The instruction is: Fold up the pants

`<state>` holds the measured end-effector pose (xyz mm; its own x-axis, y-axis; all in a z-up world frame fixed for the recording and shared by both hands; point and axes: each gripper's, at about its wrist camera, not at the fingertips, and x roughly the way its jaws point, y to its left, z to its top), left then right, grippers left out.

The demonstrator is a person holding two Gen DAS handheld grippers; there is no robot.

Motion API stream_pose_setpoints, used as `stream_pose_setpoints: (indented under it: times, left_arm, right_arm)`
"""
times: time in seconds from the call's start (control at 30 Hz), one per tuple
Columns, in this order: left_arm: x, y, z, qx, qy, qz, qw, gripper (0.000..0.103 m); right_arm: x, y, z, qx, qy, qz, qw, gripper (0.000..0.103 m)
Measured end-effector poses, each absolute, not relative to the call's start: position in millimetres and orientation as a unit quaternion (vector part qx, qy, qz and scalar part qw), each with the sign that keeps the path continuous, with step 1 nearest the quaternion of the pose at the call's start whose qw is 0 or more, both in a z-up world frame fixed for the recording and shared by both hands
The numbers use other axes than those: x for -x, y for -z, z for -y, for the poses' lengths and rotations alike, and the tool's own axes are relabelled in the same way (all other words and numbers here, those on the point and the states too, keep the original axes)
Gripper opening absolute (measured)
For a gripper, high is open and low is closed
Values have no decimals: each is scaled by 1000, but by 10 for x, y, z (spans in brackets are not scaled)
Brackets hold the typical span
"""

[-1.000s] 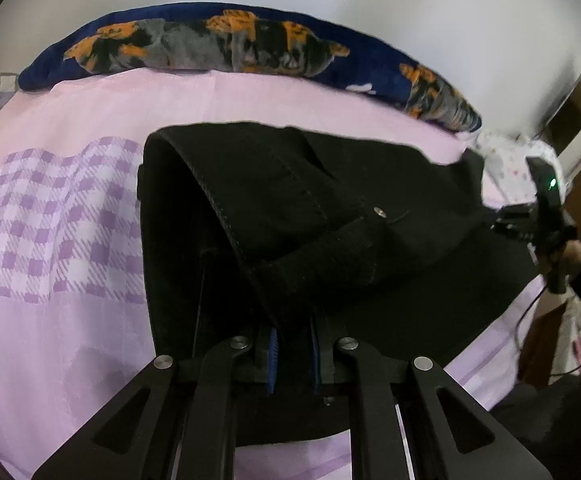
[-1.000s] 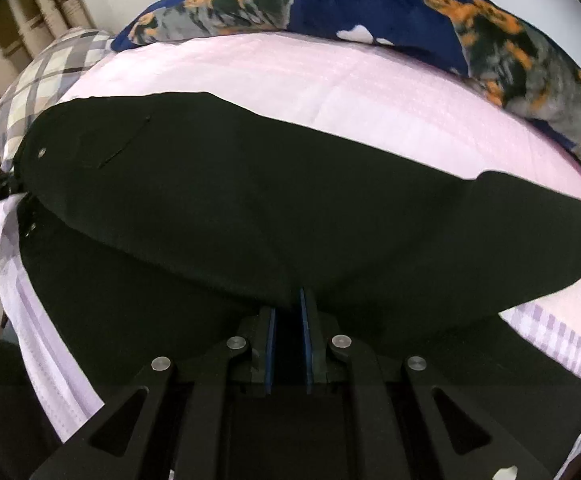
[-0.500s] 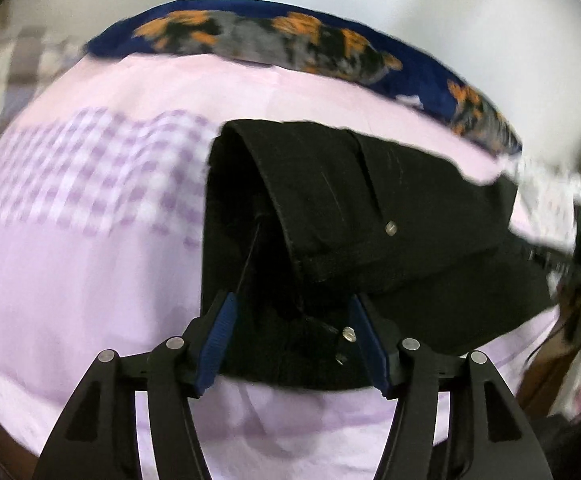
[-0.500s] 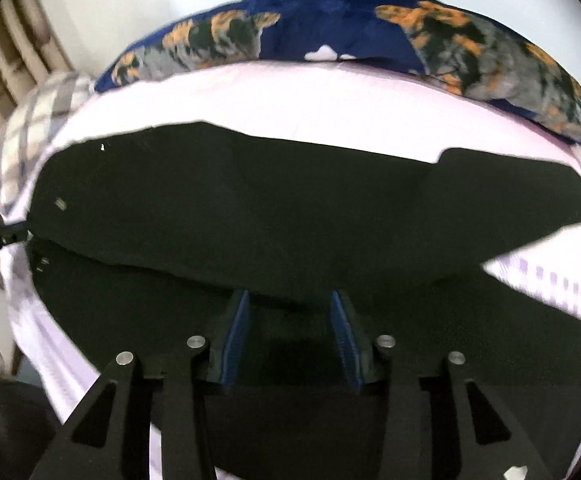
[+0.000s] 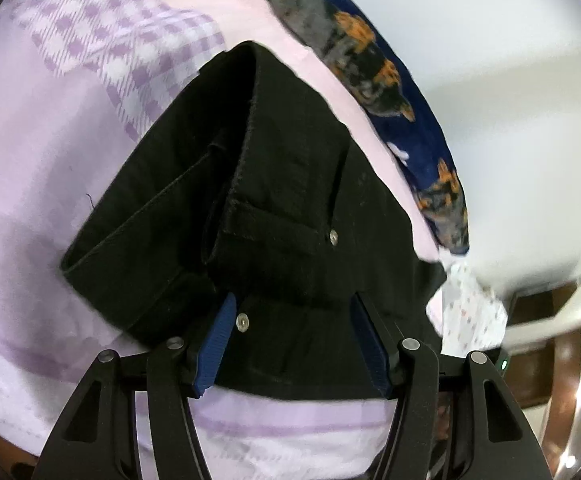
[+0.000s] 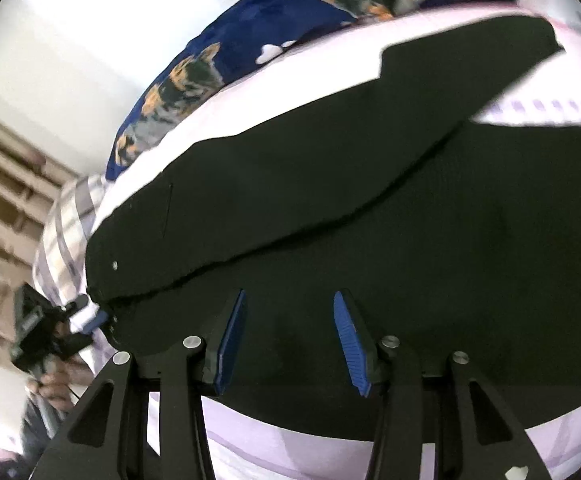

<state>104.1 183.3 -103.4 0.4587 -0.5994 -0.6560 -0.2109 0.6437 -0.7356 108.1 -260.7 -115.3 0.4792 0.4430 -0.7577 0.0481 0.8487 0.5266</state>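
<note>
Black pants point(image 5: 290, 184) lie folded on the lilac bed sheet point(image 5: 30, 160), waistband and a metal rivet facing the left wrist view. My left gripper point(image 5: 293, 300) hovers open over the waistband end; its blue pads point(image 5: 218, 344) stand apart from the cloth. In the right wrist view the pants point(image 6: 330, 208) spread wide, one layer folded over another. My right gripper point(image 6: 290, 295) sits above the near edge, jaws opening, with cloth below them and no pad pressing on it. The left gripper point(image 6: 38, 332), held by a hand, shows at the far left.
A dark blue pillow with orange and grey cat prints point(image 5: 410, 120) runs along the bed's far side by a white wall. A checked pillow point(image 6: 66, 216) lies at the bed's end. Wooden furniture point(image 5: 550, 308) stands beyond the bed's edge.
Both grippers were shut on pants fabric and have let go and opened. The lifted layer now lies flat on the pants. Both views have rolled and shifted sideways.
</note>
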Motion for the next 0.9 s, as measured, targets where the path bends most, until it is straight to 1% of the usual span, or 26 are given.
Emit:
stream_pose_setpoints:
  times: [0.1,0.2,0.23,0.27,0.33,0.37,0.43,0.57,0.63,0.77,0.9]
  left_arm:
    - [-1091,1104,-1850,429,111,-496,747,60]
    - [-1127,1097,-1885,450,102,-475,749,57]
    - [-1133,1096,-1893,452,100,-472,750,50]
    - [-1151,1085,-1903,452,98,-467,754,40]
    - [-1176,1046,-1906,437,91,-463,765,30]
    - [-1192,1018,-1907,429,91,-463,770,27]
    - [-1201,958,-1920,421,88,-457,778,23]
    - [-1237,859,-1962,418,86,-452,783,19]
    - [-1255,831,-1968,412,87,-454,785,19]
    - [-1290,831,-1949,402,88,-461,786,18]
    - [-1291,838,-1966,409,87,-462,782,18]
  right_arm:
    - [-1138,1273,2697,-297,-110,-493,810,43]
    - [-1205,1373,2747,-340,-112,-481,801,43]
    - [-1241,1380,2748,-345,-113,-478,800,43]
    - [-1273,1387,2745,-350,-115,-475,799,44]
    - [-1341,1405,2708,-360,-121,-470,797,43]
    - [-1375,1418,2684,-366,-123,-467,795,43]
    - [-1459,1435,2632,-376,-127,-460,794,44]
    - [-1594,1458,2650,-404,-126,-446,788,43]
    - [-1654,1462,2711,-417,-118,-441,786,41]
    - [-1714,1471,2870,-434,-105,-431,784,31]
    - [-1647,1478,2942,-451,-90,-424,780,30]
